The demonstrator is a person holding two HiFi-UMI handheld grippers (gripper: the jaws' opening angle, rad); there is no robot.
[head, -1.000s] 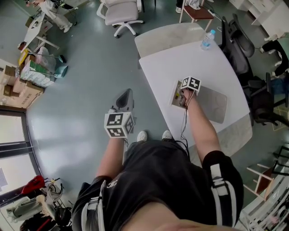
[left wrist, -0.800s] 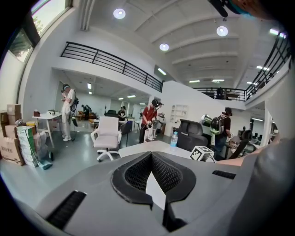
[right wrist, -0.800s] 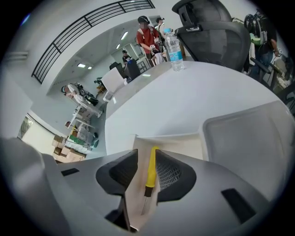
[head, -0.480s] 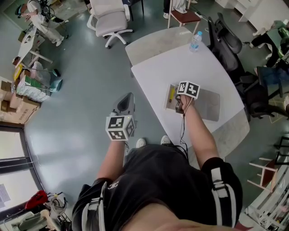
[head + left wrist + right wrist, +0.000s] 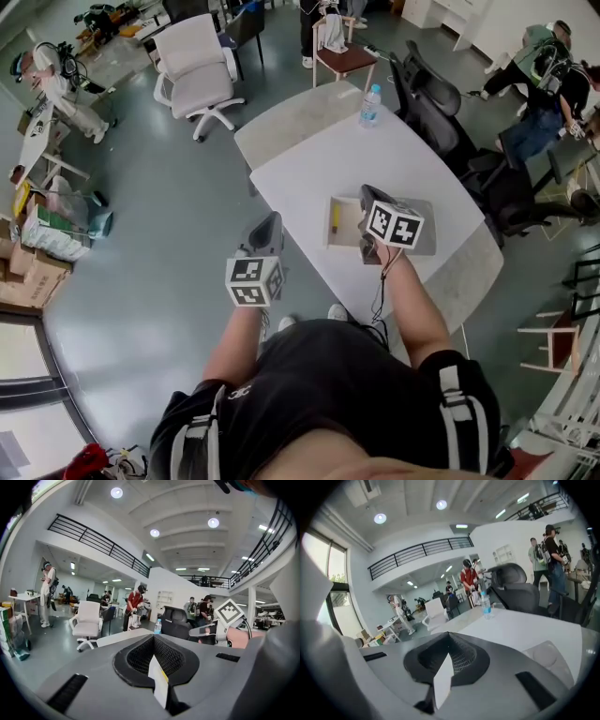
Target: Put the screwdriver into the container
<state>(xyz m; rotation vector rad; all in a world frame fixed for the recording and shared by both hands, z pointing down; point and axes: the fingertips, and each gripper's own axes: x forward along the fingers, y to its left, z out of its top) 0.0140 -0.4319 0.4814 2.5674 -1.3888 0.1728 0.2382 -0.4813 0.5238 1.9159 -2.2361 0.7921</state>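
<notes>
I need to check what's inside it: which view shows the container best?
The head view: it looks down into the open container on the white table, with a yellow object along its left wall. Neither gripper view shows it; both look out across the room.

Right hand-held gripper (image 5: 368,197): a second ago it pointed down into the container (image 5: 349,225) on the bench (image 5: 300,169); it is now lifted clear of it, held nearer the head camera and levelled out, its own view looking across the bench top rather than down.
Screwdriver (image 5: 335,217): covered by the gripper a second ago; half a second ago it showed beside it; now it lies fully exposed along the container's left side.
Head view: tilted up; more of the far room shows, including a person (image 5: 536,47) at the upper right.
</notes>
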